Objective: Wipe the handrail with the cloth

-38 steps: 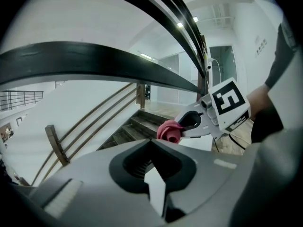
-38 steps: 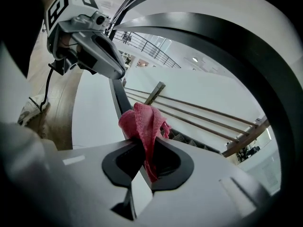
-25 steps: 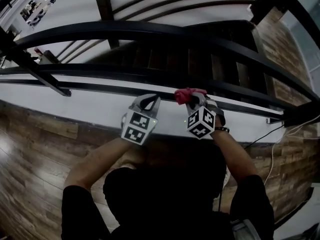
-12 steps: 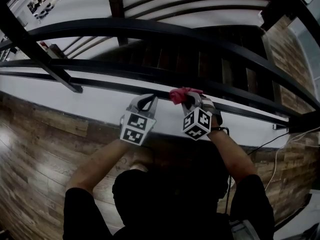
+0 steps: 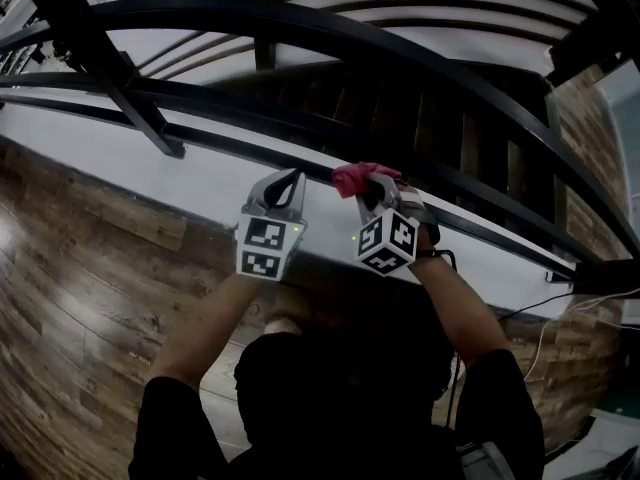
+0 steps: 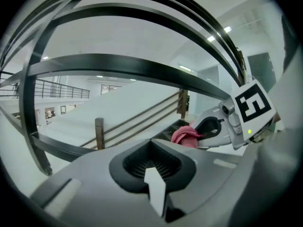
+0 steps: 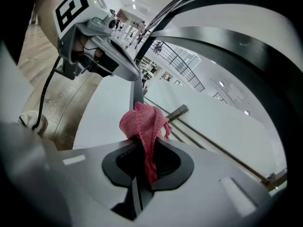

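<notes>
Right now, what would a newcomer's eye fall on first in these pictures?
The bright pink cloth stands out first, pinched in the right gripper right at the dark handrail, in the middle of the head view. Just to its left the left gripper is shut on nothing. Beyond them, dark curved rails sweep over a staircase.

No text, label or number can be read anywhere here.
</notes>
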`<action>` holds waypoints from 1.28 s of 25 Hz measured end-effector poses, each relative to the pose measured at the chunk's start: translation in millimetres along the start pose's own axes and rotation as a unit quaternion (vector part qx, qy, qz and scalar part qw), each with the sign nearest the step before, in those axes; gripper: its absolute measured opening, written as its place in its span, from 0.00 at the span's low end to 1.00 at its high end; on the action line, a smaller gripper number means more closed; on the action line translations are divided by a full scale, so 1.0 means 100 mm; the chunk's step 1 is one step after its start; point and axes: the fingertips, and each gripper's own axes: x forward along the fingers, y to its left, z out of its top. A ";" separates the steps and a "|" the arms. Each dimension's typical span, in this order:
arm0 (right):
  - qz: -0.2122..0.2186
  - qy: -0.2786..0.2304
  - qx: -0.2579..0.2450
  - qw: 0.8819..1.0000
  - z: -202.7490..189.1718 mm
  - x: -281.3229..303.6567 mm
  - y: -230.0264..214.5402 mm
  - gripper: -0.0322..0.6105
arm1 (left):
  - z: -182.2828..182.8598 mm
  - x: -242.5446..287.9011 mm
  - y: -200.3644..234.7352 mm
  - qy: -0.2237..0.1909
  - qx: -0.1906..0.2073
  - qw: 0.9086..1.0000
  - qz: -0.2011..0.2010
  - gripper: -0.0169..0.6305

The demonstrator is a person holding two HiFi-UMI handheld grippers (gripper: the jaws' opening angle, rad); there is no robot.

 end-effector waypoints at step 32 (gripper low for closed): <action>0.033 -0.104 -0.100 0.989 2.34 1.00 0.43 0.11 | -0.52 -0.96 2.00 -0.040 -0.127 0.967 0.218 0.03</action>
